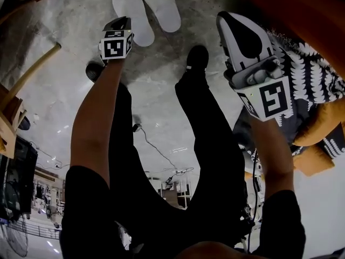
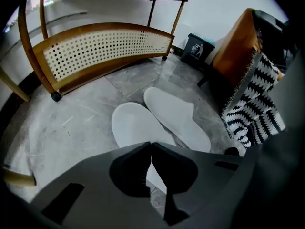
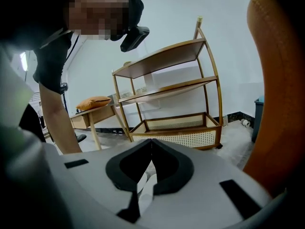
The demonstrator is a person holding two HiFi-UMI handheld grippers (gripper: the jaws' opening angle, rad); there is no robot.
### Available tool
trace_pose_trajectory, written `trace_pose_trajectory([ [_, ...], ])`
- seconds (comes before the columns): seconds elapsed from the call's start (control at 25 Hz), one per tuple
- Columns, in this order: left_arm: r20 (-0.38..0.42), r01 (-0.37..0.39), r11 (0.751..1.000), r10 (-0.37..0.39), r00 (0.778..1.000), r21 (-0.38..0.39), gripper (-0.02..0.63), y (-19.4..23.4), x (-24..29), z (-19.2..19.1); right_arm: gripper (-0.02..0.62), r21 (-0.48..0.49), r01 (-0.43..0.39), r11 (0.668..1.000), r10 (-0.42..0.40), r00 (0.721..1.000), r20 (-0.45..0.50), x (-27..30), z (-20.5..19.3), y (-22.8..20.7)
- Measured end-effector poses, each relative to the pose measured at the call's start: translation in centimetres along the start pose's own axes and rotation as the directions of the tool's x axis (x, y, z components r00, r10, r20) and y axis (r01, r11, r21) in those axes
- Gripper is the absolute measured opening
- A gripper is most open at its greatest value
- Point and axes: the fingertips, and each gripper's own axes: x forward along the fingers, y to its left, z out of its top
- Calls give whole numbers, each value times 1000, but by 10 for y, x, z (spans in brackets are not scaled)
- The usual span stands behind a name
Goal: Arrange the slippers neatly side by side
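Note:
Two white slippers lie side by side on the grey floor, one [image 1: 132,12] to the left of the other [image 1: 160,4]. In the left gripper view both point the same way, the left slipper [image 2: 131,123] and the right slipper [image 2: 176,113] almost touching along their sides. My left gripper [image 1: 123,21] [image 2: 151,144] hangs just above the near end of the left slipper, shut and empty. Further right and well clear of the slippers, my right gripper [image 1: 222,16] [image 3: 152,141] is shut with nothing in it.
A wooden shelf unit with a cane rail [image 2: 100,46] stands behind the slippers. A black bin [image 2: 198,46] and an orange chair with a black-and-white throw [image 1: 307,74] are at the right. The person's shoes [image 1: 197,57] stand just short of the slippers.

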Motion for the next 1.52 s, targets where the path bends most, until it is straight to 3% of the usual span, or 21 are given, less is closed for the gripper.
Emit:
trace_pose_trajectory([
  [0.24,10,21,999,-21,1000,-32,21,-8,9,1,32,18,15,1000,-15,1000,-13,-5,-12,-2],
  [0.52,-28,55,998,-54,998,14,25,-14,12,-4,31,20,26,999,-26,1000,-9,-4,-6,-2],
  [0.6,-47,62,997,-60,997,37,145,-16,9,-7,32,16,31,999,-31,999,-8,-4,-2,-2],
  [0.64,-55,62,997,-59,997,46,175,-16,5,-8,31,14,34,999,-34,999,-7,-4,2,-1],
  [0.76,-51,56,998,-54,997,37,184,-17,-20,-5,31,14,51,999,-51,999,-1,-7,20,3],
  [0.88,33,48,997,-46,998,-60,177,-14,-75,10,32,19,55,998,-56,998,20,-9,52,19],
  [1.0,192,80,989,-55,980,-127,98,-19,-162,40,32,31,37,999,-38,998,41,-16,101,48],
  [1.12,380,108,990,-67,923,-89,39,-30,-267,93,31,33,26,999,-28,997,78,-31,171,71],
  [1.2,508,110,991,-55,860,-79,24,-33,-339,138,31,13,19,1000,-20,993,114,-39,223,81],
  [1.36,704,146,985,-37,709,-95,15,-53,-492,216,31,-25,-18,1000,22,985,171,-66,324,110],
  [1.52,845,72,996,6,535,-52,15,-96,-640,287,31,-84,-44,995,65,962,267,-109,424,131],
])
